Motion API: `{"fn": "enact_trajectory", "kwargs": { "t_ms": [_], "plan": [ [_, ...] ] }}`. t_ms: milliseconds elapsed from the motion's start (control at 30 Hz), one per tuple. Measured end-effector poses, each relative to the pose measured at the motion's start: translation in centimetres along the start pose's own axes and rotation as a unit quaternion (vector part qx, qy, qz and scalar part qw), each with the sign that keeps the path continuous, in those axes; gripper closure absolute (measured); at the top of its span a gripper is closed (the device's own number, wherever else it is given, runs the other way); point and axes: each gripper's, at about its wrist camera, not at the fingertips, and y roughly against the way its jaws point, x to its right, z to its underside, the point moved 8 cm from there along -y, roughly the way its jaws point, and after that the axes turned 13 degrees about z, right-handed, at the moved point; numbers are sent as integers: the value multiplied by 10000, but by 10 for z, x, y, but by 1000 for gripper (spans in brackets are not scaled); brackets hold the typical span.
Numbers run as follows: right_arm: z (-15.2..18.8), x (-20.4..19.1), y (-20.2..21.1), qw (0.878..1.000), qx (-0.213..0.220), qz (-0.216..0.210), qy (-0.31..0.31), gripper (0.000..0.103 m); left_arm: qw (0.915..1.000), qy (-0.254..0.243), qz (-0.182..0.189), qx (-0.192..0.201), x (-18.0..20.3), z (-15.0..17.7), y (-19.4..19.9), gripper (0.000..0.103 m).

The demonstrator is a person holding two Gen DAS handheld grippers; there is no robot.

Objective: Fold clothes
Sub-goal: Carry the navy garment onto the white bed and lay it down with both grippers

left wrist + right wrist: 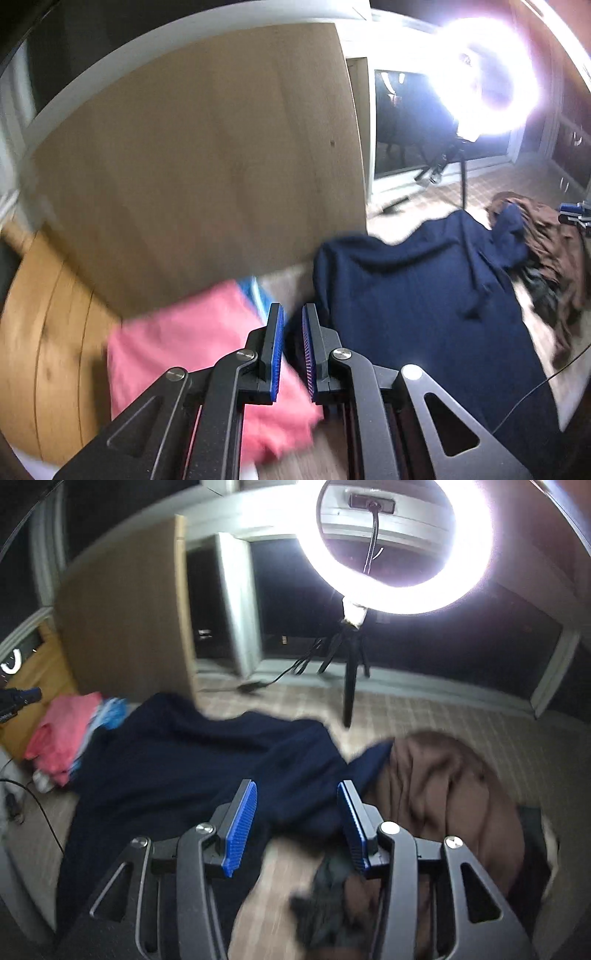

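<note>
A navy garment (406,295) (177,760) lies spread and rumpled on the pale checked surface. My left gripper (293,308) hovers over its left edge and a folded pink cloth (192,343) (64,731); its blue pads stand a narrow gap apart with nothing between them. My right gripper (296,784) is open above the navy garment's right end, with nothing held. Beside it lies a crumpled brown garment (443,786) (554,251). Each gripper shows at the edge of the other's view: the right gripper (572,214) and the left gripper (26,696).
A blue cloth (114,710) lies under the pink one. A dark grey cloth (328,904) lies below the right gripper. A lit ring light (476,554) on a tripod (351,686) stands behind the clothes. A wooden board (203,147) leans at the left. A cable (44,812) runs at the left.
</note>
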Motion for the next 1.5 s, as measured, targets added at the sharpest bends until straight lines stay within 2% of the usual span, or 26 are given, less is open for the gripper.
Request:
{"fn": "enact_trajectory", "kwargs": {
  "t_ms": [133, 300, 433, 567, 667, 800, 933, 1067, 1100, 1167, 1200, 1300, 1400, 1500],
  "plan": [
    [83, -7, 57, 9995, -206, -238, -6, 58, 9993, 247, -112, -265, 10, 88, 46, 92],
    [216, -47, 111, 9945, -687, -787, -27, 58, 9957, 469, 144, -782, 73, 218, 90, 92],
    [299, -97, 125, 9876, -1066, -1141, 176, 58, 9892, 375, 637, -1268, 144, 305, 81, 92],
    [333, -125, 125, 9875, -918, -975, 830, 58, 9803, 284, 1002, -1676, 195, 358, 69, 92],
    [339, -130, 125, 9862, -708, -767, 1283, 58, 9769, 395, 1195, -1729, 205, 372, 73, 92],
    [333, -126, 114, 9807, -510, -593, 1792, 58, 9736, 556, 1407, -1709, 197, 379, 73, 92],
    [335, -135, 99, 9714, -607, -892, 2117, 58, 9710, 680, 1425, -1796, 188, 385, 60, 94],
    [343, -152, 100, 9626, -617, -1085, 2404, 58, 9695, 629, 1565, -1778, 197, 386, 48, 94],
    [344, -153, 100, 9631, -645, -1085, 2379, 59, 9693, 602, 1601, -1767, 200, 386, 46, 94],
    [347, -155, 99, 9639, -699, -1087, 2328, 75, 9691, 538, 1621, -1782, 203, 385, 41, 94],
    [349, -156, 98, 9643, -726, -1088, 2302, 94, 9688, 505, 1625, -1799, 205, 385, 40, 94],
    [346, -149, 102, 9717, -825, -1146, 1892, 96, 9690, 372, 1662, -1789, 211, 381, 39, 94],
    [339, -136, 112, 9802, -738, -1130, 1449, 97, 9712, 288, 1605, -1739, 212, 378, 43, 94],
    [326, -104, 122, 9909, -554, -1016, 680, 99, 9728, 320, 1538, -1704, 211, 377, 44, 94]
  ]
}}
